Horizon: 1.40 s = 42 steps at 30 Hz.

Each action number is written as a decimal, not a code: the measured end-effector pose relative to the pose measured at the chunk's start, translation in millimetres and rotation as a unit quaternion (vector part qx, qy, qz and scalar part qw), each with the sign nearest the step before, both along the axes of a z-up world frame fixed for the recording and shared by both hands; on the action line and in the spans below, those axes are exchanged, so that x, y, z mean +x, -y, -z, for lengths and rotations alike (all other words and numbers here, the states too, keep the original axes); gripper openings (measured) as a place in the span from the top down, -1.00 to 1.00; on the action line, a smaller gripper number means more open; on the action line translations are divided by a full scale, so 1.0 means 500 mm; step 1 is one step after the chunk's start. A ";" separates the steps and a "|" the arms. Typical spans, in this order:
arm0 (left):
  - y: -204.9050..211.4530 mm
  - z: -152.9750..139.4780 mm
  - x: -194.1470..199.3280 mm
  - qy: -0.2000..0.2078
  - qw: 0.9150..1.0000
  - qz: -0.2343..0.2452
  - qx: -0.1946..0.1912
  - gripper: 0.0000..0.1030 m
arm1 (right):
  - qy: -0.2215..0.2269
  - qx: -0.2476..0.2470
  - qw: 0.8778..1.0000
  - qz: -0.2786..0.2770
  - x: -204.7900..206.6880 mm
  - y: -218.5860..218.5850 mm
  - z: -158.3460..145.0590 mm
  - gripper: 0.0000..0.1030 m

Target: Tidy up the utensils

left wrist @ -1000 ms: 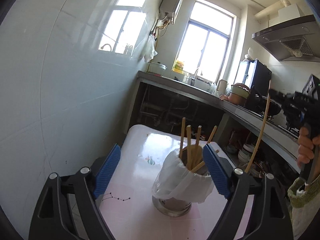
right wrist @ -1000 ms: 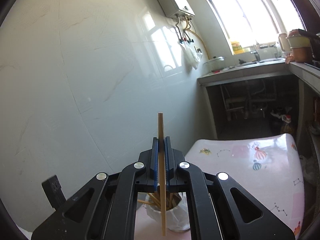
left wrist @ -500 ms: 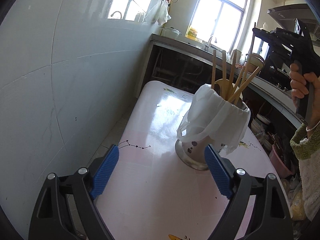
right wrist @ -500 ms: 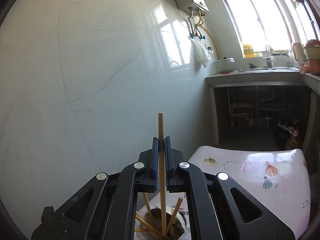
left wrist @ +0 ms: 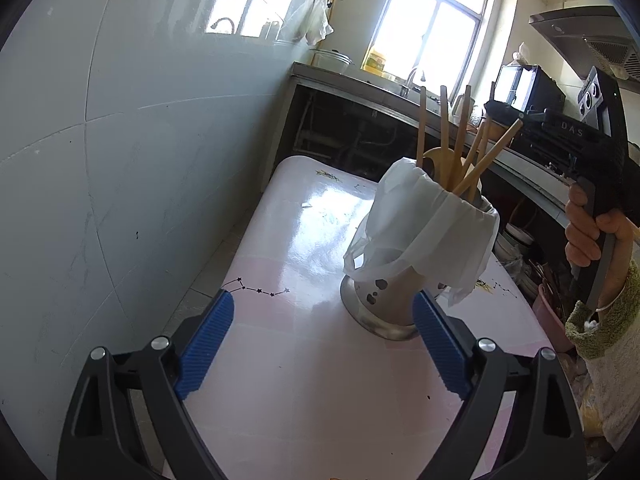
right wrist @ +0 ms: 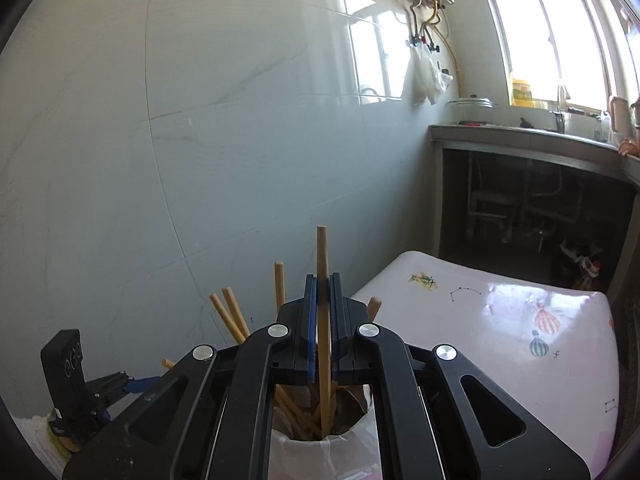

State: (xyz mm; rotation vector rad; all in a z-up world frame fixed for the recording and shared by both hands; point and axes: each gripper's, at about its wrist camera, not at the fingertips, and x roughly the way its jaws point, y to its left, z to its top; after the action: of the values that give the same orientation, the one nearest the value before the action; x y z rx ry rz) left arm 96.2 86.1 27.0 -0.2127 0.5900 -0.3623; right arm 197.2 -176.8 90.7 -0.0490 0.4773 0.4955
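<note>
Left gripper (left wrist: 322, 344): jaws opening, nothing between them, low over the desk (left wrist: 304, 392). Holder (left wrist: 394, 304), bag-lined, stands upright at 1 o'clock, its base just beside the right pad. Right gripper (right wrist: 322, 312): clamped on a chopstick (right wrist: 323, 264), upright, lower end inside the holder among others.

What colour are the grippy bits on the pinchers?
Blue, ribbed pads on black arms. The left wrist view shows them best.
</note>
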 end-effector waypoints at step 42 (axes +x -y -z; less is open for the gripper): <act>0.158 -0.072 -0.158 0.008 0.994 -0.050 0.100 -0.89 | -0.112 -0.040 0.975 0.186 -0.377 0.111 0.127 -0.54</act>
State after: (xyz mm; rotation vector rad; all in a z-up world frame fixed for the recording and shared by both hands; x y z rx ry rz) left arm 17.1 6.9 63.2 -0.0462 0.5933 -0.2057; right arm 8.8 -232.2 27.2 0.0199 0.7106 0.1125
